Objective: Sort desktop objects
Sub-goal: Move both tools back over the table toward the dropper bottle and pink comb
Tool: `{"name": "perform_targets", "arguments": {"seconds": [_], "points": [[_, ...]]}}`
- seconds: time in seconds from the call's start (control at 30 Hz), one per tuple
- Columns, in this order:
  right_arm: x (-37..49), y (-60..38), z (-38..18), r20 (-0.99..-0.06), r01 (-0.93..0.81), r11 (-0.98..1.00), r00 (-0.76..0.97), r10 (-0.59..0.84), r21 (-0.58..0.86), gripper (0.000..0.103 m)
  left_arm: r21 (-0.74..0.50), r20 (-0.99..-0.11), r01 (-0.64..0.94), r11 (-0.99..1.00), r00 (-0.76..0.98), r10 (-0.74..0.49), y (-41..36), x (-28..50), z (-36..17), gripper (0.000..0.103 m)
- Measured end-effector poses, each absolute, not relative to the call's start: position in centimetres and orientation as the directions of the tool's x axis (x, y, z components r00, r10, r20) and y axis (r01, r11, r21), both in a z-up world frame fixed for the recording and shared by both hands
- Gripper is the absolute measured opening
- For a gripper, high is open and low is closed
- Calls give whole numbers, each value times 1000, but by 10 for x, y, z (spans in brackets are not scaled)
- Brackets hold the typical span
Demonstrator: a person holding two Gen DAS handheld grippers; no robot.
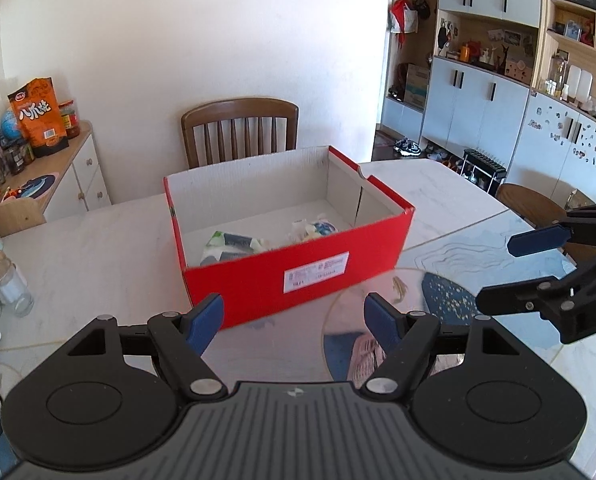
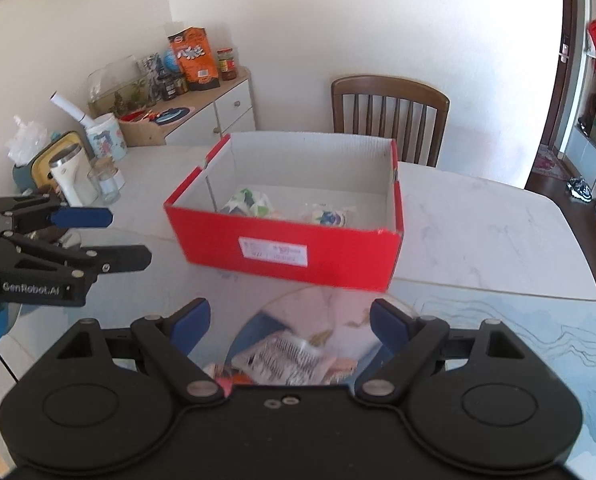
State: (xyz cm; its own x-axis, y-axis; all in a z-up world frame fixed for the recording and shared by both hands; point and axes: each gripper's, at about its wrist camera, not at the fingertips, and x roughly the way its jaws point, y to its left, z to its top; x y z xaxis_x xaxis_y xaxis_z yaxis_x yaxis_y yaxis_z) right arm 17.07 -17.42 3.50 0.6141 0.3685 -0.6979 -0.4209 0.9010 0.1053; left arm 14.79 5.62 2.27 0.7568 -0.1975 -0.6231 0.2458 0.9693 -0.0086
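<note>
– Legible marks? Noted: "GenRobot.AI" in pale letters along the side of the left gripper [image 2: 109, 236], right wrist view.

– Confirmed. Also "DA", cut off at the frame edge, on the right gripper [image 1: 494, 270]. Large white characters "八爪烧" on the orange snack bag [image 1: 39, 116].

– White label [image 2: 273, 253] on the red box [image 2: 338, 256]?

– Printed, too blurred to read.
</note>
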Motion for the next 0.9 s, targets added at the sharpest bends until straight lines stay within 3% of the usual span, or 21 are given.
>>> {"name": "perform_targets", "arguments": {"seconds": [0.13,0.2,0.4,0.53,0.9], "points": [[151,-175,29,-698,-435,895,609,376,102,87,8,-625,224,975,762,-170,54,133,16,77],[142,-175,24,-703,-442,891,601,381,105,88,-4,-627,221,975,759,-174,55,125,12,84],[114,-172,9,-708,-464,879,586,395,106,90,-37,-628,213,976,755,-188,58,107,1,88],[97,-170,-1,-715,-477,872,571,403,110,91,-48,-633,206,977,750,-190,62,97,-8,99],[67,-163,-32,-750,-490,867,538,384,93,93,-50,-652,206,977,735,-188,70,79,-36,101]]}}
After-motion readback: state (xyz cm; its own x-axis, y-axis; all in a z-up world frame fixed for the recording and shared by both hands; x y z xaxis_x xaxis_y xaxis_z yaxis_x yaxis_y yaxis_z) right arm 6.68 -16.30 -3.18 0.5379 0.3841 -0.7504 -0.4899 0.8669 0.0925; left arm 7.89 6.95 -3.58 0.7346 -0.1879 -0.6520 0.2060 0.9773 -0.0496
